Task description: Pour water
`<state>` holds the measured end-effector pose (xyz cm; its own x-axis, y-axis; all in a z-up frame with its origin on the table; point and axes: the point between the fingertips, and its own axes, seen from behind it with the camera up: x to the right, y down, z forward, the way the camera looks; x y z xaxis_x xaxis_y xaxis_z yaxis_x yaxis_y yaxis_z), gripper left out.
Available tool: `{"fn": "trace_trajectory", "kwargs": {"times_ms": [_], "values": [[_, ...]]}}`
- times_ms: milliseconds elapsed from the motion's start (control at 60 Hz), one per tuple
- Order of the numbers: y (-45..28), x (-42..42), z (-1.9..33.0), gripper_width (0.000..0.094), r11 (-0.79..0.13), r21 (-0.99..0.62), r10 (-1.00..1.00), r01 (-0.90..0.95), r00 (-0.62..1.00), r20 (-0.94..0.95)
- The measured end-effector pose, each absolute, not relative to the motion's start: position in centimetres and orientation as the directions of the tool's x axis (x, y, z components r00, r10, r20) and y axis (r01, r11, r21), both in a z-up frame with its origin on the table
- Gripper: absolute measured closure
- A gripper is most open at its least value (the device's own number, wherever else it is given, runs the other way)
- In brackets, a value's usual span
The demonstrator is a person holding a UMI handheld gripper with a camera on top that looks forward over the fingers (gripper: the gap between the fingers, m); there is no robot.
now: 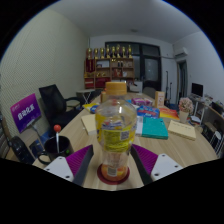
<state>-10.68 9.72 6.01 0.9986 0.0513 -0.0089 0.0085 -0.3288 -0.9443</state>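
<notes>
A clear plastic bottle point(116, 130) with a yellow label and an orange cap stands upright on a round red coaster point(114, 174) on the wooden table point(170, 148). It is between my gripper's point(114, 158) fingers. The purple pads point(84, 162) lie against both sides of the bottle just under the label, so the fingers are shut on it. The bottle's base still rests on the coaster. No cup or glass shows near the bottle.
A teal book point(154, 127), a yellow pad point(183, 129) and other small items lie on the table to the right. A purple sign point(26, 111) and a black office chair point(55, 100) stand to the left. Shelves point(108, 66) line the back wall.
</notes>
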Motion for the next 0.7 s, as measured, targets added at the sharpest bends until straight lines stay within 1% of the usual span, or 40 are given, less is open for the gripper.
{"fn": "trace_trajectory", "kwargs": {"times_ms": [117,200,217,233,317,400,600,667,700], "values": [[6.6,-11.0,6.8,0.0090,-0.398,-0.917,0.049,0.021,0.999,0.002],[3.8,-11.3,8.6,0.0099,-0.436,-0.900,0.038,-0.002,0.999,-0.021],[3.4,-13.0,8.1,0.0098,-0.438,-0.899,0.031,-0.016,0.999,-0.033],[2.8,-11.6,9.3,0.0098,-0.447,-0.894,0.035,-0.024,0.998,-0.044],[-0.2,-12.3,11.2,0.0102,-0.478,-0.878,0.033,-0.026,0.998,-0.047],[-3.2,-12.4,13.2,0.0104,-0.492,-0.870,0.000,-0.035,0.999,-0.040],[-9.8,-13.8,17.5,0.0109,-0.513,-0.855,-0.008,-0.073,0.997,-0.081],[-11.2,-14.3,18.7,0.0104,-0.511,-0.857,0.018,-0.067,0.996,-0.089],[-11.7,-14.3,19.6,0.0105,-0.493,-0.868,0.040,-0.053,0.996,-0.084]]}}
